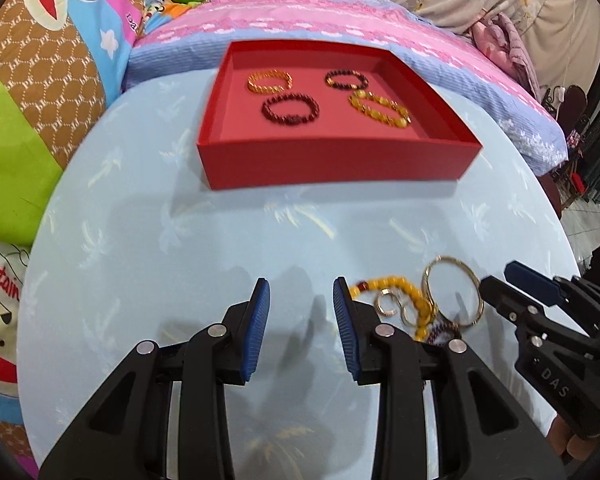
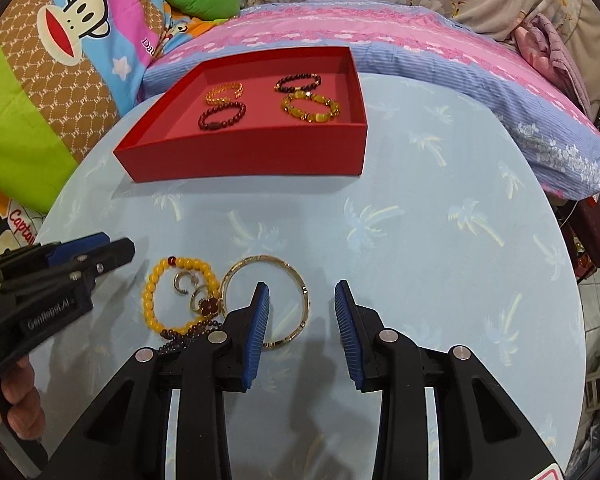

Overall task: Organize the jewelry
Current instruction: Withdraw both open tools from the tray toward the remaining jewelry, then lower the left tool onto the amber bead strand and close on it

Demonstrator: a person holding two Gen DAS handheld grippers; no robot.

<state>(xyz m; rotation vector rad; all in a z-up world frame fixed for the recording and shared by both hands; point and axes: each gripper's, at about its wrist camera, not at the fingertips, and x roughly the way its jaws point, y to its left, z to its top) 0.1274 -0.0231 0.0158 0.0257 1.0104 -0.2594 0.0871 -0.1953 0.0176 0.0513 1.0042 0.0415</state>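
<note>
Loose jewelry heaped beside both sets of parted, empty fingers.

Left gripper [image 1: 301,328] and right gripper [image 2: 302,330] both part open, nothing between. Just right of left fingers, just left of right fingers: bangle [image 2: 266,303], yellow beads [image 2: 168,300], small rings [image 2: 184,283], dark beads [image 2: 184,338] partly hidden under the inner finger. Probably light; bangle stiff and slippery, best pinched across its rim; beads soft, likely to tangle. Beyond the fingertips: red tray [image 2: 244,160] with four bracelets, blurred in the left view.
</note>
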